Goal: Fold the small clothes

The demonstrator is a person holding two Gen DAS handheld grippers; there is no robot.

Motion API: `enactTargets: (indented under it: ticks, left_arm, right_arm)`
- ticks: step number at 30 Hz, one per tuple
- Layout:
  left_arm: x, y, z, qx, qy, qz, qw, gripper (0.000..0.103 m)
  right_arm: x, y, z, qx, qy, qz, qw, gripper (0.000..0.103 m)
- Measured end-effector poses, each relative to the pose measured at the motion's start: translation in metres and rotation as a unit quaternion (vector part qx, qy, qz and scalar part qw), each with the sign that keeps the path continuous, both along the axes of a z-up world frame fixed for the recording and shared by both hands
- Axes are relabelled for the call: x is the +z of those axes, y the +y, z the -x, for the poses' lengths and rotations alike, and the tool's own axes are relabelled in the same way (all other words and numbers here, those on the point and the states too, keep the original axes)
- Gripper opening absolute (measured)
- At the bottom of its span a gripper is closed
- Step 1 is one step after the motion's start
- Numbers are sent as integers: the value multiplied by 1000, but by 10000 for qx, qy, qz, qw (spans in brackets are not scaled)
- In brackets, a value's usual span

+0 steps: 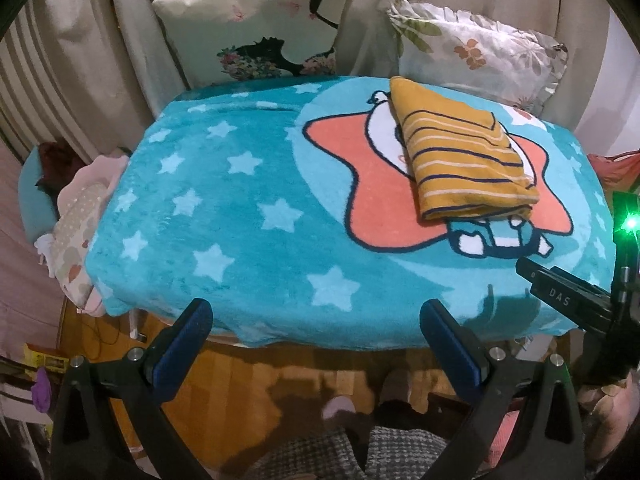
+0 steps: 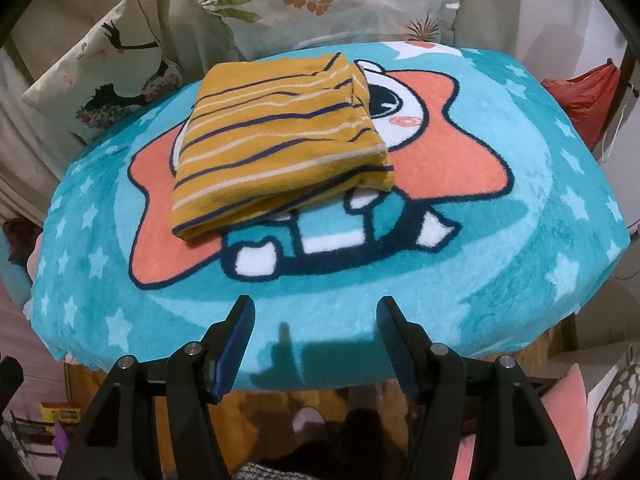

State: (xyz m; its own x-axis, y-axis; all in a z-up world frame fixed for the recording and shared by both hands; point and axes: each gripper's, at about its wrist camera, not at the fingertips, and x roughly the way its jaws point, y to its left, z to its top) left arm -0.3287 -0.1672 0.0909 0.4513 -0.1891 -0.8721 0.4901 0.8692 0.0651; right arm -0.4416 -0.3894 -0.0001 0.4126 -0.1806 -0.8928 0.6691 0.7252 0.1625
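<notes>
Shirt: mustard-yellow striped shirt (image 2: 276, 140), already folded into a thick packet, lying on the teal star blanket (image 2: 500, 280) that covers the table, right over the printed orange star.
Shirt from the left view: the same packet (image 1: 464, 152) sits far over toward the right side, well apart from that claw.
Long axis: runs from the near edge of the table toward the pillows at the back, tipped a little to the left in the right view; the short folded end faces the 2 claws.
Right claw: right claw (image 2: 316, 344) hangs over the near edge of the table, jaws spread wide with nothing between them, only blanket and floor below.
Left claw: left claw (image 1: 316, 344) also stands apart and empty, out over the near edge, with bare starry blanket ahead of it.
Direction: from the right claw the shirt lies straight ahead and slightly left, with a strip of blanket between; from the left claw it lies ahead and well off to the right.
Nearer hand: right, by my reading; its black body (image 1: 568, 296) shows at the right edge of the left view, between the left claw and the shirt's side.
Progress: this piece looks finished, edges fairly square, 1 loose layer gaping at the near right corner.
Next move, a guess: right claw reaches forward to the near short end, to tidy that corner or carry the packet aside.
Backdrop: 2 pillows (image 1: 256, 24) stand against the curtain behind the table.
</notes>
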Motion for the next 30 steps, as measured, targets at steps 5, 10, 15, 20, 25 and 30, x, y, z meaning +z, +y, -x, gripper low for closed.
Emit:
enactTargets:
  ticks: [5,10,15,20,25,30]
  left_arm:
    - [-8,6,-5,21,217,29,9998,103]
    - [-10,7,-7,20,267,16,9996,103]
    - [-13,7,-8,3,366,48,9993,103]
    - [-17,4,-9,-80,468,93,9988,103]
    - [-18,-3,-7,-179,508,94,9985,103]
    - [-19,-6,-8,-225,550,87,9982,103]
  right_arm:
    - [-3,9,-8,115,105,36,9999,68]
    - [-5,12,-12,140,141,47,9998,68]
    - [-6,12,-15,126,157,38,9998,69]
    - [-6,12,-15,139,192,74,9997,69]
    - [-6,8,-12,83,220,112,9997,69]
    - [-6,5,-10,12,237,115,9997,70]
